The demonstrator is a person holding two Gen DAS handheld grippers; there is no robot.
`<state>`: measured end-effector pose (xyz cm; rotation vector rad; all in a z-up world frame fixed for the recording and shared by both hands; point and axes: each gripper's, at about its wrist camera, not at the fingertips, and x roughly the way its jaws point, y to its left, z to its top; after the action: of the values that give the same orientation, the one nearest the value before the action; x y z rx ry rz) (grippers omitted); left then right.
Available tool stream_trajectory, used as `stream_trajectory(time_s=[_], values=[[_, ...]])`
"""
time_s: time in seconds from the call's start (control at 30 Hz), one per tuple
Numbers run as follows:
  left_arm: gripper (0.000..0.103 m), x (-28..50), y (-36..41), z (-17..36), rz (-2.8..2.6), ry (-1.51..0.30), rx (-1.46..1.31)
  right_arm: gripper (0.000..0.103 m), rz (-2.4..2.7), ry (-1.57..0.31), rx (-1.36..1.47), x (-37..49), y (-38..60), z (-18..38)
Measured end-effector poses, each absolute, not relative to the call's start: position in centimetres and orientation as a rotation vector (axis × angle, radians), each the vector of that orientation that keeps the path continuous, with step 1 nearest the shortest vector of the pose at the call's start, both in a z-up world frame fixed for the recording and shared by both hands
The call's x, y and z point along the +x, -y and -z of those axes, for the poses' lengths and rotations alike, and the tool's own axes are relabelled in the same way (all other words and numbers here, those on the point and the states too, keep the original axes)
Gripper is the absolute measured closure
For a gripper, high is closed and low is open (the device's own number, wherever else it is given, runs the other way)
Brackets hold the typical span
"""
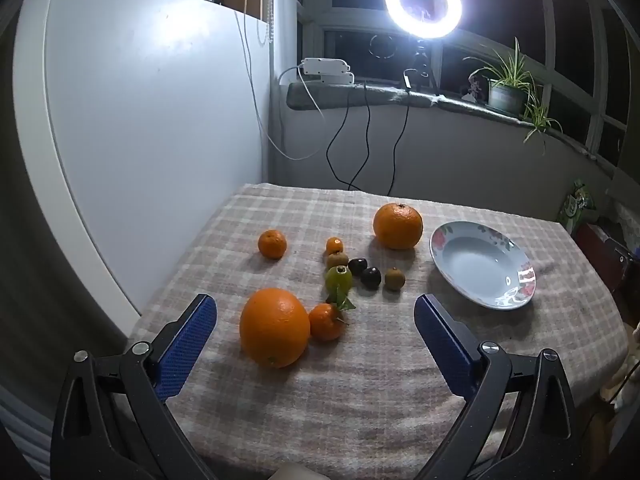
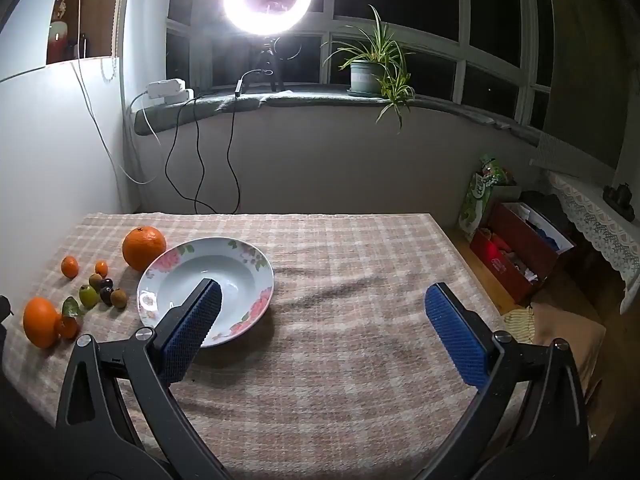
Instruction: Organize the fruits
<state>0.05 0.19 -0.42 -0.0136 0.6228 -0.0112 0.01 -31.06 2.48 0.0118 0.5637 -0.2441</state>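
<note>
Orange fruit (image 1: 274, 327), floral-rimmed white plate (image 1: 448, 236) (beige plaid cloth (image 1: 360, 400)).

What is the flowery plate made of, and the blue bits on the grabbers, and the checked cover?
The plate looks like glazed ceramic: white, glossy, with bright glints on its rim. The blue pads seem to be rubber or soft plastic, matte with a fine dotted grip texture. The checked cover appears to be woven fabric, perhaps wool: fuzzy, dull and softly wrinkled.
</note>
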Motion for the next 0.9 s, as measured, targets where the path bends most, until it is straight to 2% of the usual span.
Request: stream_trajectory(time_s=[0.9], values=[[0.004, -0.14, -0.2, 0.29, 0.014, -0.617, -0.013, 0.0, 0.238, -0.562, 0.01, 0.04, 30.77, -2.7]])
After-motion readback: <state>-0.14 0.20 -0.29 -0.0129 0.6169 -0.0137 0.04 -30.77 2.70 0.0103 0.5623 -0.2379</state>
